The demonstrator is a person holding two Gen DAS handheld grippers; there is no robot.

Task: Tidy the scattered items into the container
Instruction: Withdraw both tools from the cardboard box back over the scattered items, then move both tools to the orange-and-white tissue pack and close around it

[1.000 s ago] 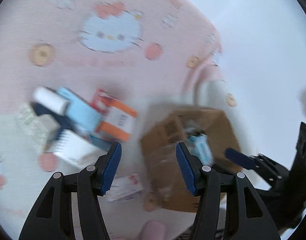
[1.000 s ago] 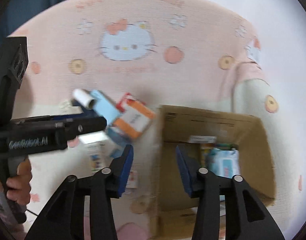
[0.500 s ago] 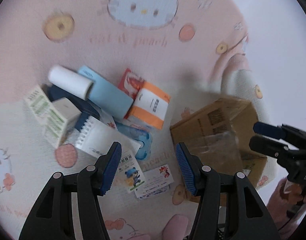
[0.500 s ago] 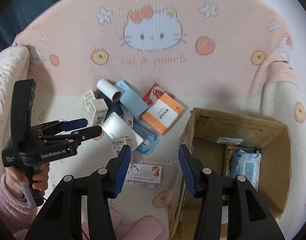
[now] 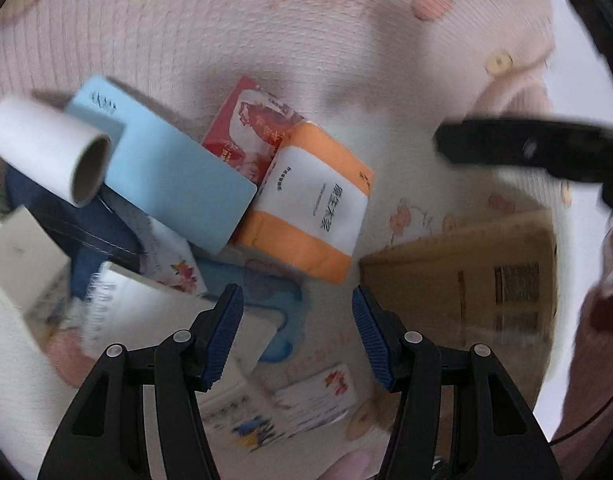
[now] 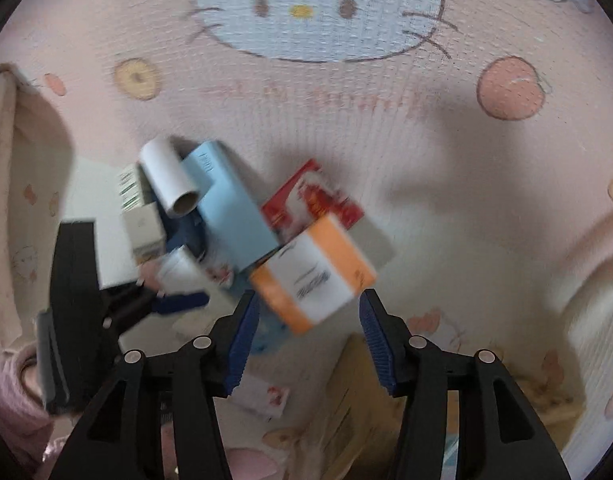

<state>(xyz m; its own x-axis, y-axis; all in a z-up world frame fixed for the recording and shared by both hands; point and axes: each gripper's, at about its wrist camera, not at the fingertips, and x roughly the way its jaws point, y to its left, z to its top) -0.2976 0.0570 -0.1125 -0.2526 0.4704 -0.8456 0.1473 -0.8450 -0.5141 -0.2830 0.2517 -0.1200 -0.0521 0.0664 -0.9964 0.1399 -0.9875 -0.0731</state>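
A pile of items lies on the pink cartoon-cat blanket: an orange-and-white tissue pack (image 5: 314,208), a red packet (image 5: 254,128), a light blue box (image 5: 166,172) and a white roll (image 5: 50,152). My left gripper (image 5: 296,320) hangs open just above the pile's near edge, over a blue item (image 5: 274,300). My right gripper (image 6: 308,316) points down over the orange pack (image 6: 314,276), which lies just beyond its fingertips. Its jaws are opening and hold nothing. The cardboard box (image 5: 466,280) stands to the right of the pile.
A spiral notebook (image 5: 146,308), small white cartons (image 6: 142,228) and printed cards (image 5: 314,396) lie around the pile. A hand in a pink sleeve (image 6: 10,400) holds the left gripper. A folded blanket edge (image 6: 586,280) rises at the right. White floor lies beyond.
Both grippers have dropped closer to the pile. The right one has swung left from above the cardboard box to above the orange pack, and its jaws have widened.
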